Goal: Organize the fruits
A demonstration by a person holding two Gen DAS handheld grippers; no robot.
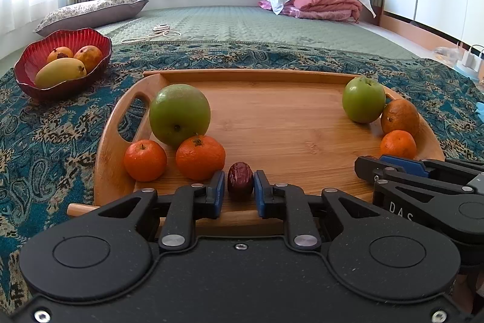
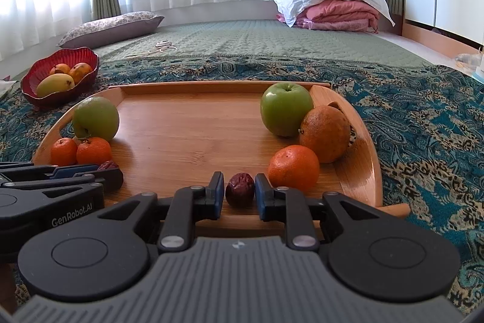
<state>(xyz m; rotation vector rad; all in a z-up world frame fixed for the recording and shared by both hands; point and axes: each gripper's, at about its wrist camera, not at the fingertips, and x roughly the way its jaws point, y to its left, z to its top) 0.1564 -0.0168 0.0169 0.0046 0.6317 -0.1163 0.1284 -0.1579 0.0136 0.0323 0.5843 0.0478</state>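
A wooden tray (image 1: 272,123) holds fruit. In the left wrist view a green apple (image 1: 179,114) and two tangerines (image 1: 200,157) sit at its left; a second green apple (image 1: 363,99), a brownish orange (image 1: 399,115) and a tangerine (image 1: 397,143) sit at its right. My left gripper (image 1: 240,186) is shut on a dark red date (image 1: 240,180) at the tray's near edge. My right gripper (image 2: 240,188) is shut on another date (image 2: 240,189), beside a tangerine (image 2: 293,168).
A red bowl (image 1: 28,77) with mangoes (image 1: 60,71) stands on the patterned blue cloth (image 1: 54,135) at far left. Beyond lie a green quilted mat, a pillow (image 1: 90,11), a cable and folded pink bedding (image 1: 326,3).
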